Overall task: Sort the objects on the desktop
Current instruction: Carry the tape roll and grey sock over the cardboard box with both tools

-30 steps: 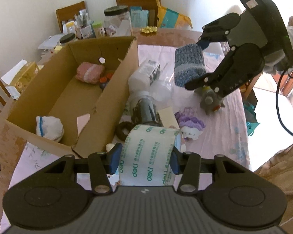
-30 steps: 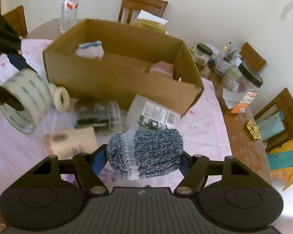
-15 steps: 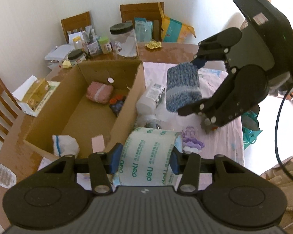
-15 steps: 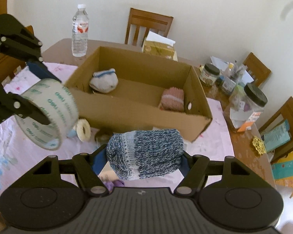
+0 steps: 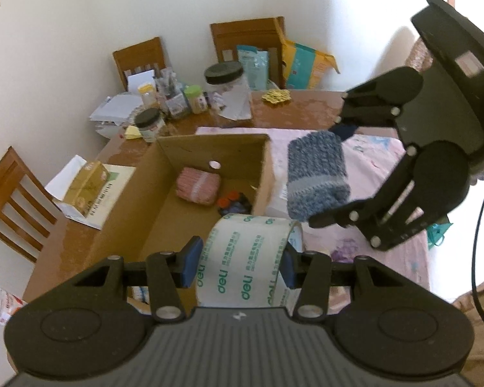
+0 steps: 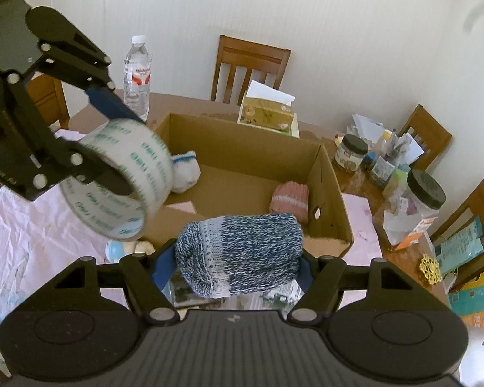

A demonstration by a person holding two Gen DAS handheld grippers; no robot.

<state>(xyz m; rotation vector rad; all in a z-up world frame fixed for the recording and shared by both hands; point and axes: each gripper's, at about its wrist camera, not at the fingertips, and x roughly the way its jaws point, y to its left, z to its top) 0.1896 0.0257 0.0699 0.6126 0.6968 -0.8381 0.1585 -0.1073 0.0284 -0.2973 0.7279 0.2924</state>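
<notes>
My left gripper (image 5: pixel 240 266) is shut on a roll of clear tape with green print (image 5: pixel 247 267), held in the air over the near end of the open cardboard box (image 5: pixel 164 200). In the right wrist view the same tape roll (image 6: pixel 119 180) hangs at the left above the box (image 6: pixel 329 193). My right gripper (image 6: pixel 237 267) is shut on a rolled blue-grey knitted sock (image 6: pixel 238 251), also off the table by the box's near wall; from the left wrist it is the sock (image 5: pixel 316 177) at the right. Inside the box lie a pink knitted roll (image 6: pixel 288 198) and a white sock ball (image 6: pixel 185 171).
A pink cloth (image 5: pixel 377 167) covers the table. Jars, bottles and papers (image 5: pixel 164 103) crowd the far corner, with a tissue box (image 6: pixel 267 116) and water bottle (image 6: pixel 137 74) beyond the box. Wooden chairs (image 6: pixel 248 67) ring the table. Small items (image 6: pixel 126 248) lie under the grippers.
Both grippers have risen with their loads, so the table and box look farther below. The tape roll has come over the box's near end, and the sock has come closer to the box.
</notes>
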